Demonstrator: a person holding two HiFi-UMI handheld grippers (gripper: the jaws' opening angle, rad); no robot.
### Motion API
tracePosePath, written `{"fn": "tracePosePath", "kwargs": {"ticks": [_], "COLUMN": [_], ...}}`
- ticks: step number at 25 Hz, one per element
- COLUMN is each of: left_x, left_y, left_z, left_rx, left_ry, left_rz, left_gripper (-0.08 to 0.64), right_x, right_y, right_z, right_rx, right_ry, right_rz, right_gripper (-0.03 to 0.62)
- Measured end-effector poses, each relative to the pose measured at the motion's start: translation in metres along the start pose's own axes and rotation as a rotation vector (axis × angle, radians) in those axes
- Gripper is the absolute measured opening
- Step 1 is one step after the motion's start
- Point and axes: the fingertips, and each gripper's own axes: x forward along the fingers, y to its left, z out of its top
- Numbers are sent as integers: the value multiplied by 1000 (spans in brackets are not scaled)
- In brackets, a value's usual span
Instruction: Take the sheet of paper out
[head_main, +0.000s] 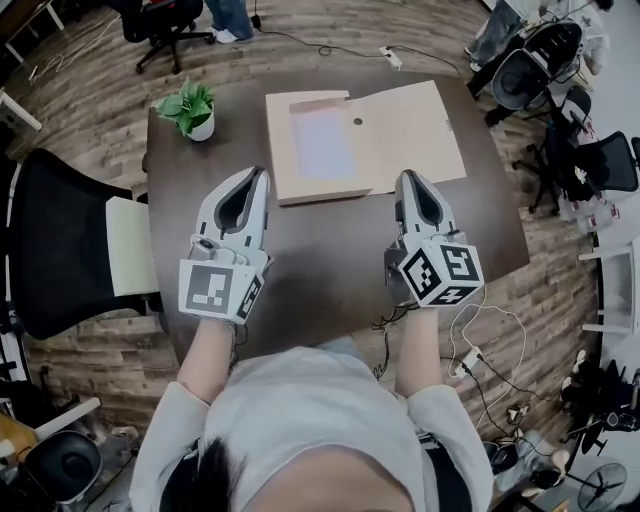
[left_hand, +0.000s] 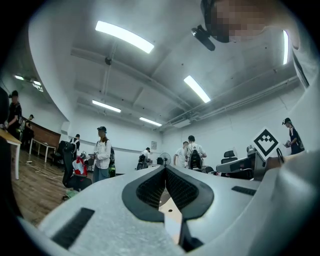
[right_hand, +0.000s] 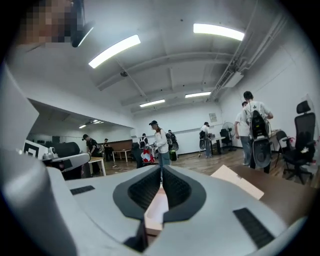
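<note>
A: Left gripper and right gripper are held over the table's near half, both pressed together, nothing pinched.

B: Sheet of paper is seen in the open folder toward the far edge, just ahead between the tips. Long axis runs near-to-far. Left is judged nearer.

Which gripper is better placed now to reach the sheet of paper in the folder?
Probably left: the left gripper sits nearer the sheet in the folder; the right gripper is by the open flap.
</note>
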Motion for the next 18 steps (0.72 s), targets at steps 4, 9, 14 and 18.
{"fn": "tracePosePath", "kwargs": {"ticks": [4, 9, 14, 18], "left_x": [5, 17, 30, 41], "left_y": [-6, -7, -7, -5], "left_z": [-3, -11, -19, -27], "left_rx": [8, 11, 16, 16], "left_ry": [11, 23, 35, 52], "left_rz": [48, 113, 175, 220], "left_gripper": [9, 9, 9, 9], "right_x": [31, 71, 111, 142], "right_y": [-19, -39, -50, -59], "right_z": [-11, -34, -58, -86], "right_rx": [65, 83, 110, 108], "right_ry": [96, 236, 365, 483], "right_rz": [87, 181, 294, 360], "right_gripper": [17, 18, 18, 18]}}
